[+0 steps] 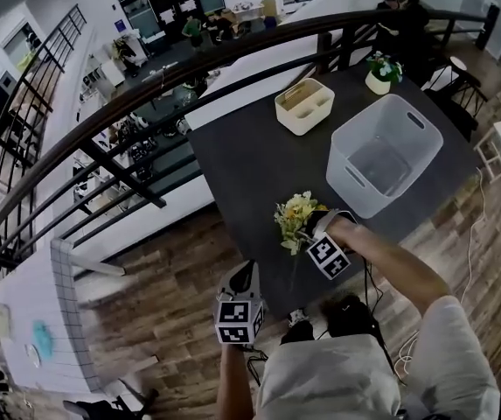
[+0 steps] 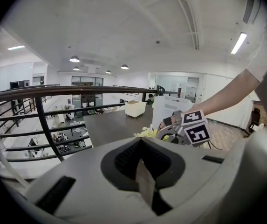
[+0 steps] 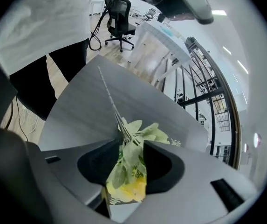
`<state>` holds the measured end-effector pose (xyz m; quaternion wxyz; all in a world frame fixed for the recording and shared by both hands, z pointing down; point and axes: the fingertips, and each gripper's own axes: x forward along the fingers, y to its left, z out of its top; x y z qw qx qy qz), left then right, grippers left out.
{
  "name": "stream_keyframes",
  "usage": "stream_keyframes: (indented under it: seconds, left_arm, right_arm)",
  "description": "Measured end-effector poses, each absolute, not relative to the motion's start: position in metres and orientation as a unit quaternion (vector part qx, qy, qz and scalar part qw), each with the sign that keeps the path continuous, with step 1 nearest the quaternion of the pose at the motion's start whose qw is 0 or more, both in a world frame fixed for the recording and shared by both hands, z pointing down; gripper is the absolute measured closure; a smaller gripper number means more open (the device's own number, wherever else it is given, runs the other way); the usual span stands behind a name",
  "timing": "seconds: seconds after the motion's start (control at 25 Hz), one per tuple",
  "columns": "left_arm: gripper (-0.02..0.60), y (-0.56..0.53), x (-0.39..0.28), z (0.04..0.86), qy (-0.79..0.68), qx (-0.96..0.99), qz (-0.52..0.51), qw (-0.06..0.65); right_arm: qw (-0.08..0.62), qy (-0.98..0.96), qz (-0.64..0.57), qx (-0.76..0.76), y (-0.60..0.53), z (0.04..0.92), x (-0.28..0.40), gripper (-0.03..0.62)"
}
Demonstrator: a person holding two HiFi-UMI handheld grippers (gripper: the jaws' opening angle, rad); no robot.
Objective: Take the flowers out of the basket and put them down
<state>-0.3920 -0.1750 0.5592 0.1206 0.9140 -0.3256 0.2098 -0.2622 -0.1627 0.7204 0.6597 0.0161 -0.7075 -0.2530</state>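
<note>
Fig.: flowers [image 1: 295,217] out of basket [image 1: 359,186], on table [image 1: 241,164]; R gripper [image 3: 131,144] loosed round them, L gripper [image 2: 140,146] closed, empty; nearly done.

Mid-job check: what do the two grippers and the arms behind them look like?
The left gripper and right gripper are light grey moulded shells with dark inner recesses, each carrying a white cube with black square markers. The arms come from a white short-sleeved shirt; dark trousers show below.

Bright, even indoor light from the white ceiling strip lamp [image 2: 239,43] at upper right and the round ceiling lamps [image 2: 74,59]. Shadows soft. Gripper views are fisheye with black corners. Yellow artificial flowers [image 3: 124,181] are soft, too close to the lens.
</note>
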Motion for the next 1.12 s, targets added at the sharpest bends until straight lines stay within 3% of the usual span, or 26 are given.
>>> stream_keyframes:
  seconds: [0.28,0.44,0.6,0.8,1.12]
  left_arm:
    - [0.558,-0.168,-0.383,0.543,-0.336,0.914,0.198,0.114]
    - [0.558,-0.16,-0.381,0.524,-0.343,0.916,0.183,0.097]
    - [0.558,-0.143,-0.36,0.52,-0.346,0.918,0.16,0.109]
    - [0.558,-0.113,-0.328,0.518,-0.356,0.914,0.143,0.135]
    - [0.558,-0.076,-0.342,0.525,-0.438,0.875,0.154,0.135]
  right_arm:
    - [0.651,-0.702,-0.283,0.052,-0.166,0.683,-0.253,0.405]
    - [0.593,-0.746,-0.258,0.161,-0.174,0.629,-0.264,0.405]
    - [0.488,-0.792,-0.169,0.326,-0.171,0.581,-0.249,0.406]
    - [0.309,-0.81,0.018,0.498,-0.147,0.557,-0.219,0.407]
    - [0.086,-0.709,0.246,0.655,-0.054,0.561,-0.175,0.413]
